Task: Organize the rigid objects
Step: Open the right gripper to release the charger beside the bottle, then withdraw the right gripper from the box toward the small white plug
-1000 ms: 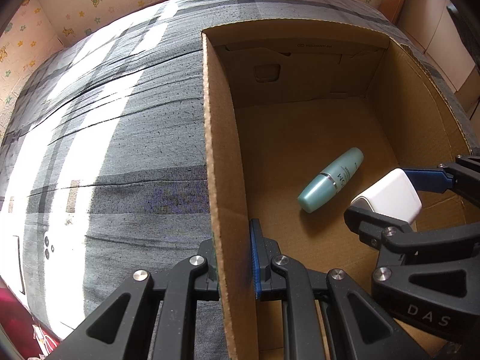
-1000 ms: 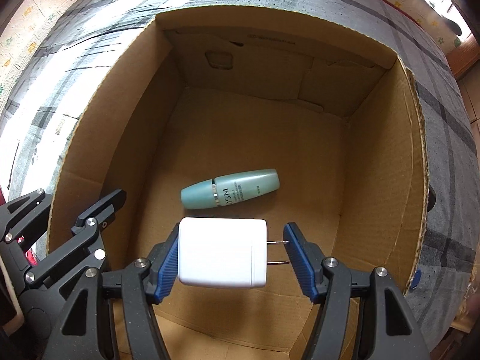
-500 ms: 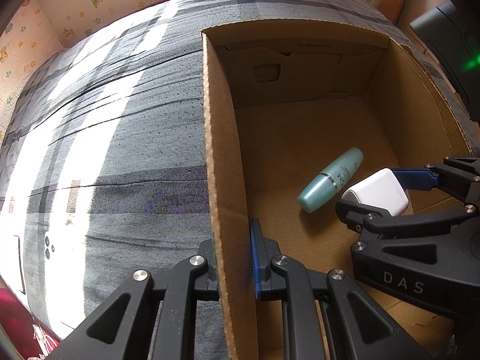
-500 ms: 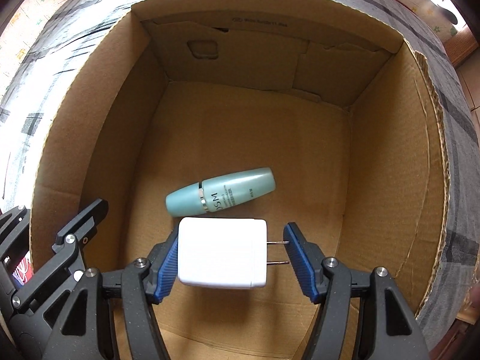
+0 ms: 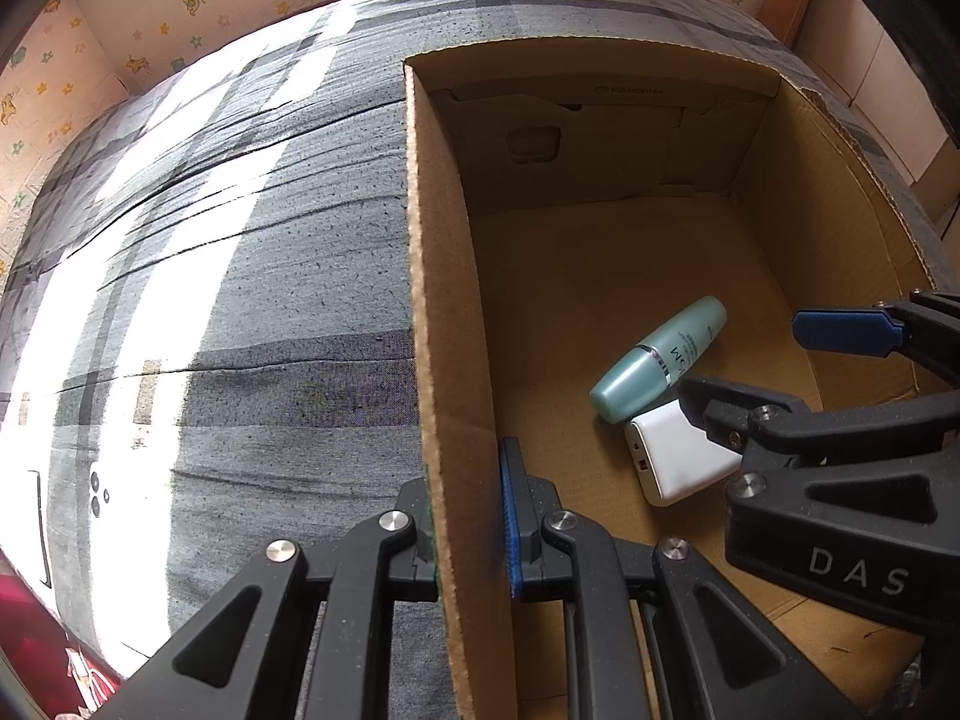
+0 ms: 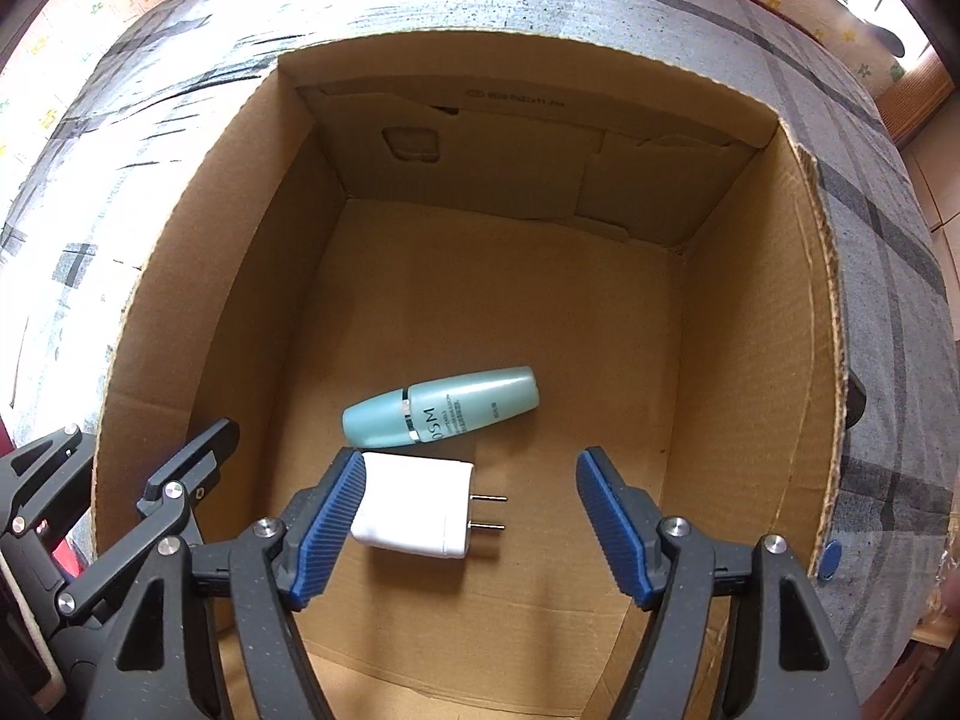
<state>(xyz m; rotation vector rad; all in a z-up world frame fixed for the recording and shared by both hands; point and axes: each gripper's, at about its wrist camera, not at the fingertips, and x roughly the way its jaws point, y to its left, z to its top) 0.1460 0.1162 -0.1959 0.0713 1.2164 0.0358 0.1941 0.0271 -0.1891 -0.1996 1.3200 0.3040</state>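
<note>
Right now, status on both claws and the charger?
Left claw shut on box wall. Right claw opening, charger down beside bottle. Nothing blocking.

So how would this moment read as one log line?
left gripper: shut on cardboard box wall | right gripper: opening, white charger released beside teal bottle

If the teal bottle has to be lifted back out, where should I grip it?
Grip the teal bottle across its body just past the silver band, coming straight down. It lies flat on the box floor; the charger sits close beside its cap end.
</note>
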